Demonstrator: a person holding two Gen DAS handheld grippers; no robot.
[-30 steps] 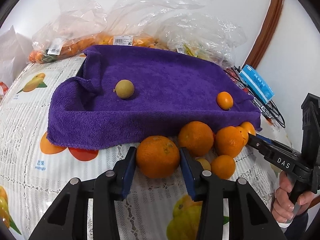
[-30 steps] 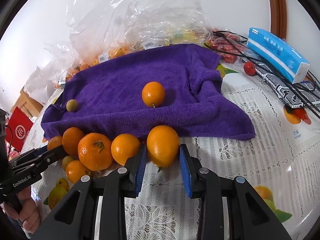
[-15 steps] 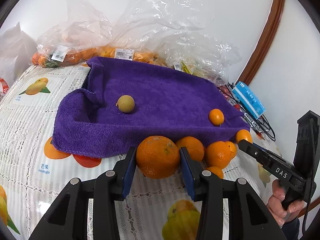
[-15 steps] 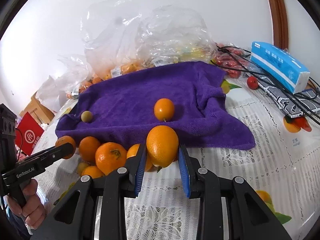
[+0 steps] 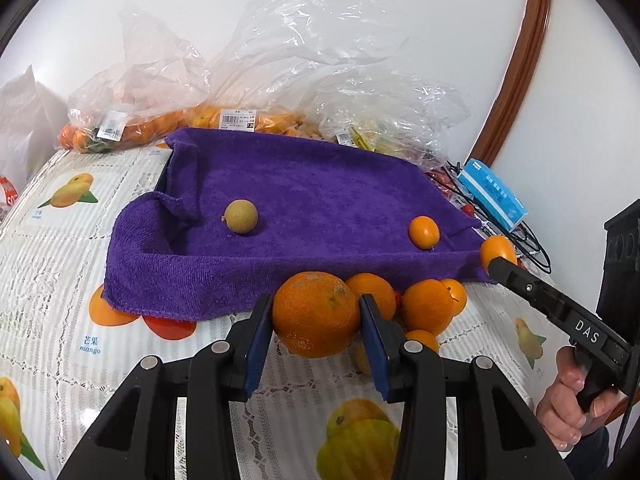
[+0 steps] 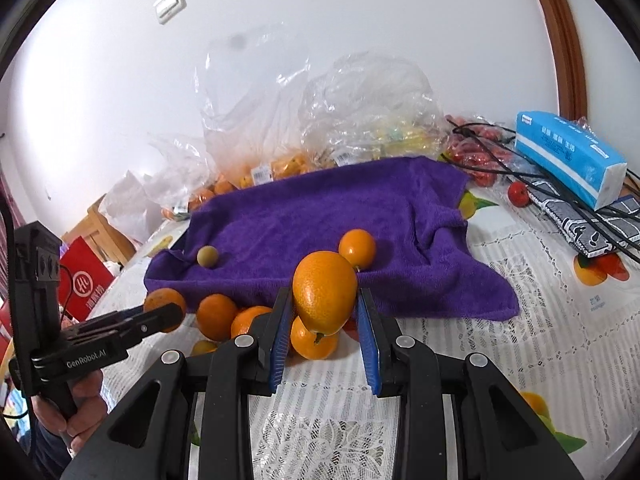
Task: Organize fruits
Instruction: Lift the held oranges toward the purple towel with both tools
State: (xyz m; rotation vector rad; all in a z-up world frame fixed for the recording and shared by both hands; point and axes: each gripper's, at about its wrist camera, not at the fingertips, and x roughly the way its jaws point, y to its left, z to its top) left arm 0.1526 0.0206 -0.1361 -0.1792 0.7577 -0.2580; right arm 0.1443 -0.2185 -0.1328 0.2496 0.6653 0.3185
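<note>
My left gripper (image 5: 316, 316) is shut on a big rough orange (image 5: 316, 314), held just above the tablecloth in front of the purple towel (image 5: 312, 200). My right gripper (image 6: 323, 300) is shut on a smooth oval orange (image 6: 324, 291), lifted over the pile of loose oranges (image 6: 218, 316). On the towel lie a small green-brown fruit (image 5: 240, 216) at the left and a small orange (image 5: 423, 232) at the right. In the left wrist view the right gripper (image 5: 496, 264) enters from the right with its orange (image 5: 497, 249). The right wrist view has the left gripper (image 6: 168, 314) at the left.
Clear plastic bags of fruit (image 5: 192, 120) line the wall behind the towel. A blue tissue pack (image 6: 568, 158), black cables (image 6: 532, 184), a patterned pouch (image 6: 580, 228) and small red fruits (image 6: 518, 194) lie at the right. The tablecloth (image 5: 60, 264) bears printed fruit pictures.
Both grippers have risen a little with their oranges and tilted up, so more wall shows. The right orange now hangs above the pile instead of resting beside it.
</note>
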